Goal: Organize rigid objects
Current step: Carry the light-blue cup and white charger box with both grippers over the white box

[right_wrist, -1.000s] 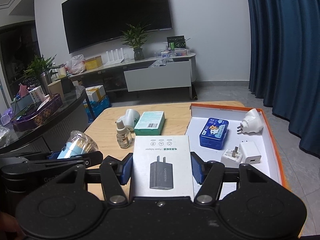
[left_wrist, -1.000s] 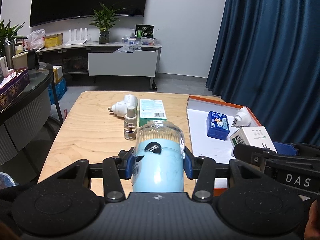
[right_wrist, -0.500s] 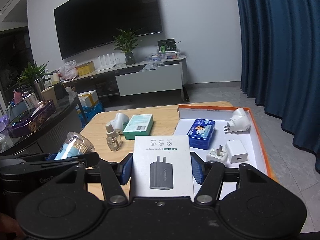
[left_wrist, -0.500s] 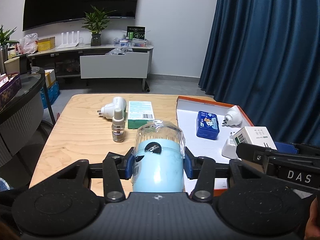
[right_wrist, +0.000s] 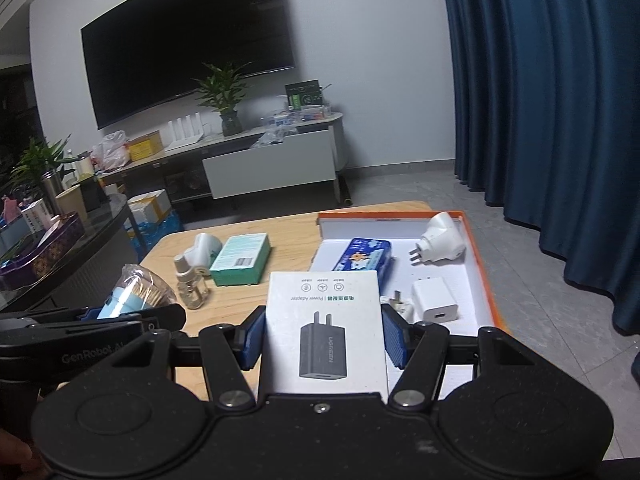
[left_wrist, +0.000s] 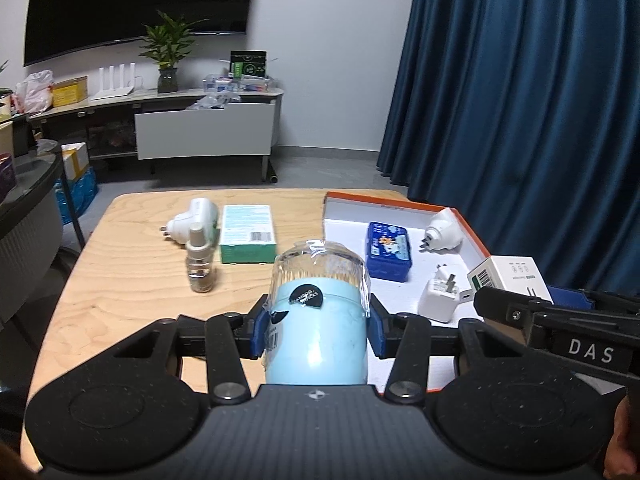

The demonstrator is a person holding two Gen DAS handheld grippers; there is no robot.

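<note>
Toothpick jar, pale blue with clear cap: held above the near table edge, long axis running away from the camera, capped end forward toward the table's far side. Power adapter box, white: held flat, face up, long axis also pointing forward, its far end over the gap between the wooden table and the orange-rimmed tray.

On the table: a small bottle upright, a teal box just beside it, and a white plug behind. In the tray: a blue tin, a white plug adapter, a white charger.

Room: dark wall screen, low cabinet with potted plant, blue curtain on the right.

Left gripper: blue pads clamped on the jar's sides. Right gripper: pads pressed against the box's long edges, gripping it.
</note>
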